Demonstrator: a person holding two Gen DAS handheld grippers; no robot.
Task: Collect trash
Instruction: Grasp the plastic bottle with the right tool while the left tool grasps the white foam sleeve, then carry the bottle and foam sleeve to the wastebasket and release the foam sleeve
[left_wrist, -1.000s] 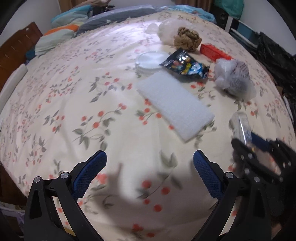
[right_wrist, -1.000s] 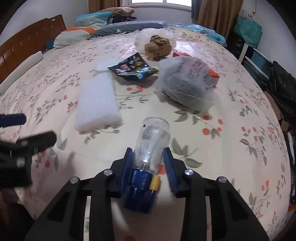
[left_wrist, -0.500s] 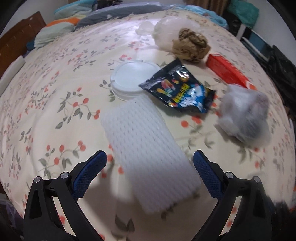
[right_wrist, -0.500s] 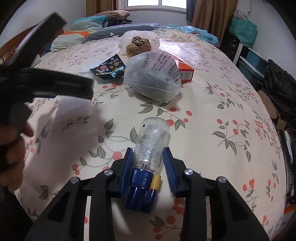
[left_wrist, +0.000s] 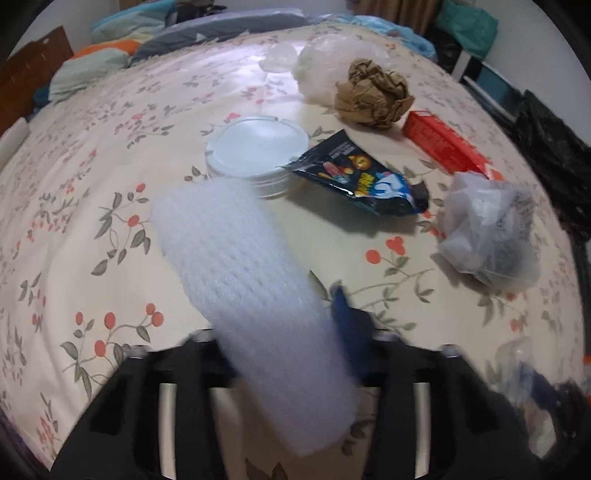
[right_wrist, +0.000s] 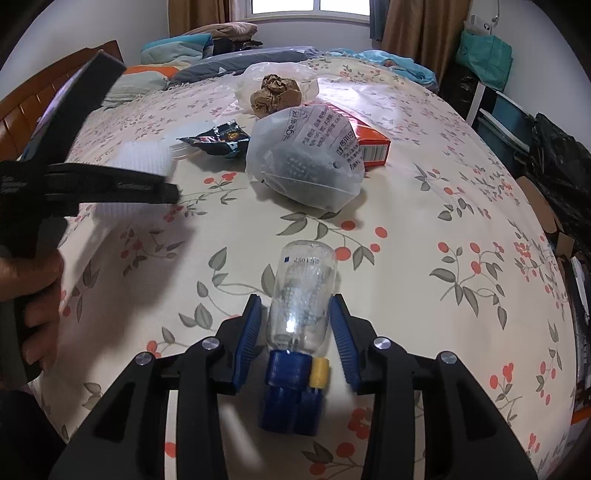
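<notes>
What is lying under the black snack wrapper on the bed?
The black snack wrapper overlaps the edge of the white round lid; its other end lies on the floral bedsheet. Anything beneath its middle is covered.

You're over a bed (right_wrist: 424, 206) with a floral cover. Behind it, a daylit window (right_wrist: 310, 7) flanked by brown curtains (right_wrist: 413, 29); a wooden headboard (right_wrist: 33, 96) at its left.

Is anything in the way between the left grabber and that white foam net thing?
No. The white foam net already lies between the left gripper fingers, so nothing visible separates them. The round white lid sits just beyond the net's far end, and the snack wrapper lies off to the right, neither blocking the grasp.
</notes>
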